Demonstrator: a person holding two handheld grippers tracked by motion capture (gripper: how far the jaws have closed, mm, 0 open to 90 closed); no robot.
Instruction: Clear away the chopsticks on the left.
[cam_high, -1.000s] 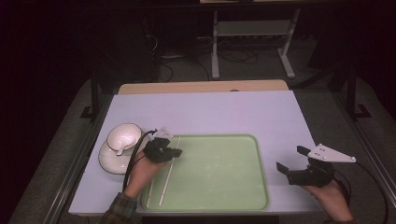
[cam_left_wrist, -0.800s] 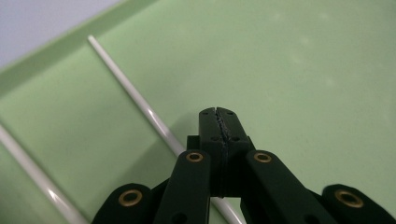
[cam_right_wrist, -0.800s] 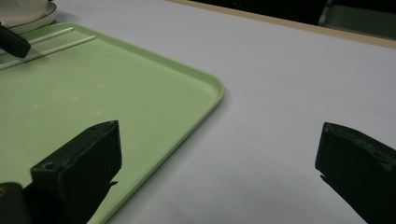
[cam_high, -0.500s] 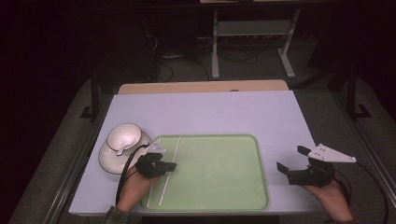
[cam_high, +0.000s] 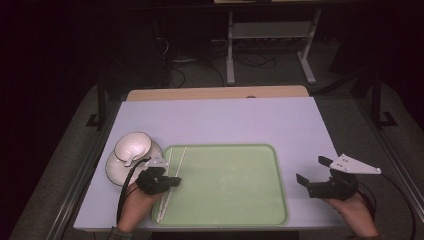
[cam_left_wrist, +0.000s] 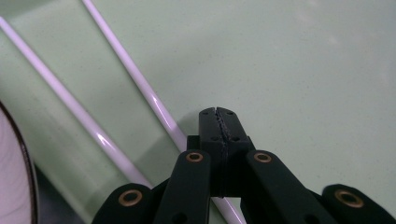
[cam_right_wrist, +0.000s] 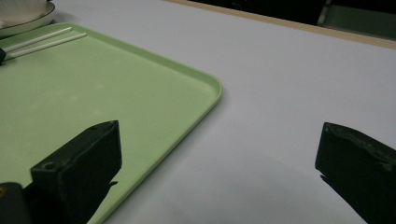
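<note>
- My left gripper (cam_high: 172, 181) hung low over the near-left part of the green tray (cam_high: 240, 210), and its jaws were clenched flat together with nothing between them.
- In the left gripper view those closed fingertips (cam_left_wrist: 218, 122) sat just beside one white chopstick (cam_left_wrist: 140, 84), which ran under my linkage; I could not tell whether the tips touched it.
- The second chopstick (cam_left_wrist: 60, 93) lay alongside the first, a little farther out from my tips, toward the tray's left edge.
- From above, the two chopsticks (cam_high: 170, 175) stretched from behind my left fingers forward along the tray's left side, not quite parallel.
- Just beyond my left gripper, off the tray, a white bowl (cam_high: 132, 146) rested on a white plate (cam_high: 116, 170).
- My right gripper (cam_high: 316, 172) was well apart from the chopsticks, over the pale tabletop (cam_high: 225, 120) just past the tray's right rim.
- Its jaws stood released, wide apart, with only bare tabletop between them in the right gripper view; one black pad (cam_right_wrist: 88, 156) sat near the tray's corner (cam_right_wrist: 205, 88).
- My right hand (cam_high: 356, 217) gripped the tool from behind.
</note>
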